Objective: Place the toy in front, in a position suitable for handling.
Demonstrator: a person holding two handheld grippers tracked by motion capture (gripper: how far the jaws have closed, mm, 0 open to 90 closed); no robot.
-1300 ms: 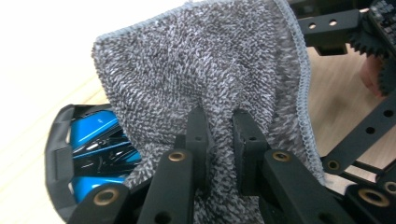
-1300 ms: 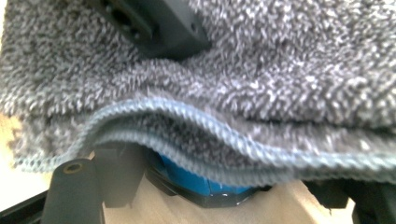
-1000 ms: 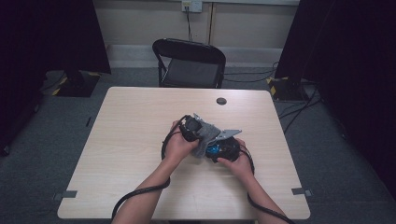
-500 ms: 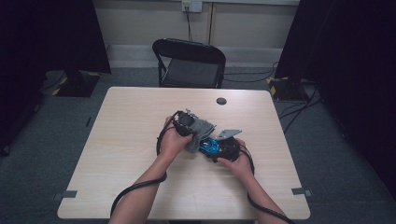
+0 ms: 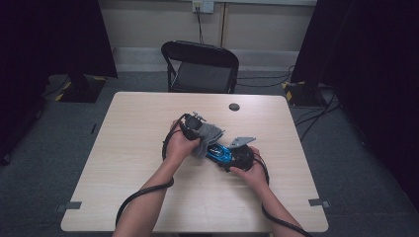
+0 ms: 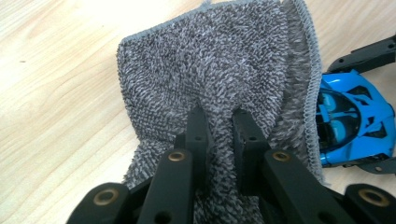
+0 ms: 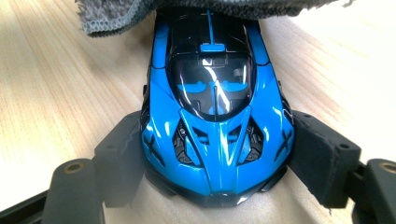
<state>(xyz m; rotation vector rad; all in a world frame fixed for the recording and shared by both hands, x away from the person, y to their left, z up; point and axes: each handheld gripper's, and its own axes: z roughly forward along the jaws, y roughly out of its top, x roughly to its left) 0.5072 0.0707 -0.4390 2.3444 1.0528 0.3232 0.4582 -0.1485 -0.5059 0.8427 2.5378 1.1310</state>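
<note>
Left hand-held gripper clenched on the grey cloth, draped over one end of the blue toy car. Right hand-held gripper clamped on the car's flanks, mid-surface. Risk: cloth snagging, tugging the car loose. Versus a second ago: cloth nudged left along the car.

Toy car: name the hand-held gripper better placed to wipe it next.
Left. The left hand-held gripper is shut on the grey cloth, which already lies over one end of the blue toy car; the right hand-held gripper is busy clamping the car.
</note>
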